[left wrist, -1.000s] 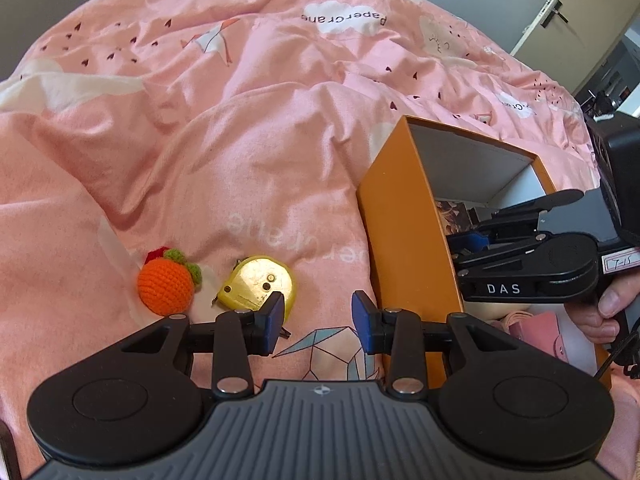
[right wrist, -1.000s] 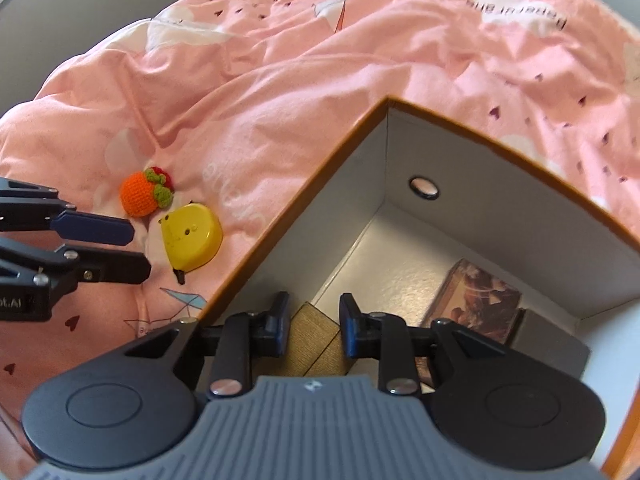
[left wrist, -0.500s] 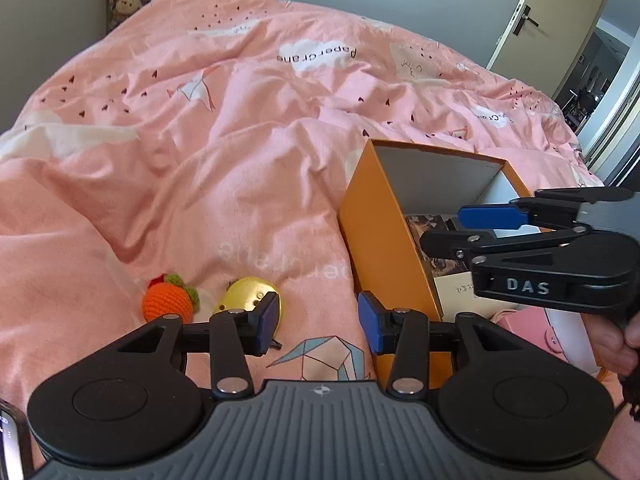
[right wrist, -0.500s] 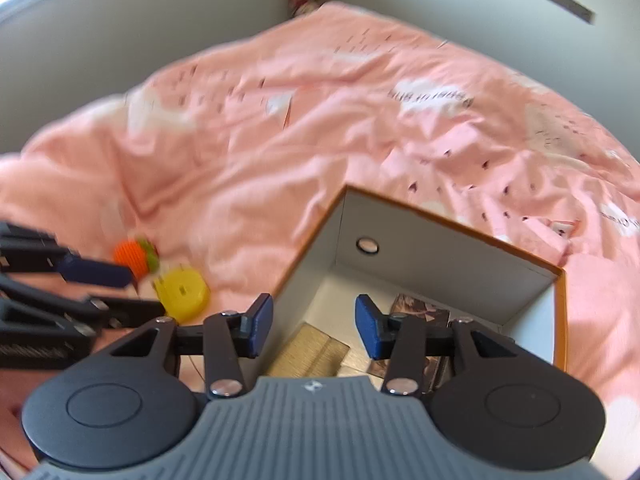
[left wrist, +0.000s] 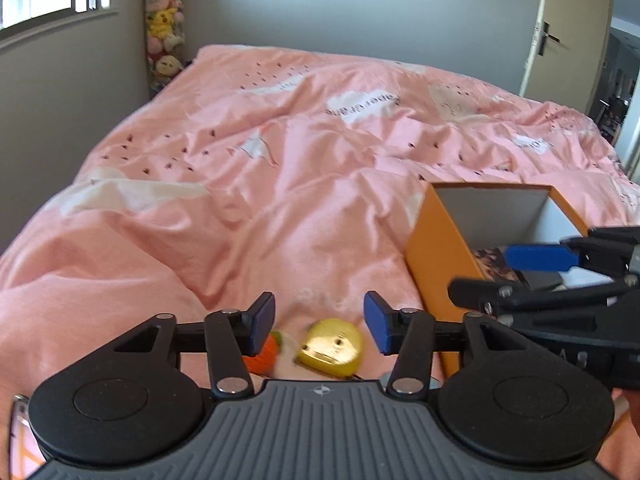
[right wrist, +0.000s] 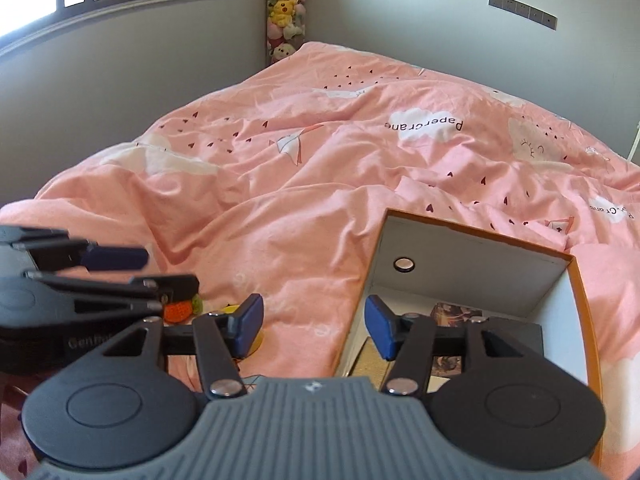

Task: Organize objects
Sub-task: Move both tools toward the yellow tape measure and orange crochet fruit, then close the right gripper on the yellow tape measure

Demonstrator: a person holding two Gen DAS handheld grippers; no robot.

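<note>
Only the right wrist view looked down into the orange box [right wrist: 578, 320] at lower right, white inside, with flat packets on its floor. The left wrist view showed the glossy yellow tape measure [left wrist: 332, 348] and orange crocheted fruit [left wrist: 262, 354] at bottom centre on the pink duvet [left wrist: 280, 184]. The left gripper [left wrist: 319, 322] and right gripper [right wrist: 314, 326] had just been opening, jaws apart, nothing between them.
</note>
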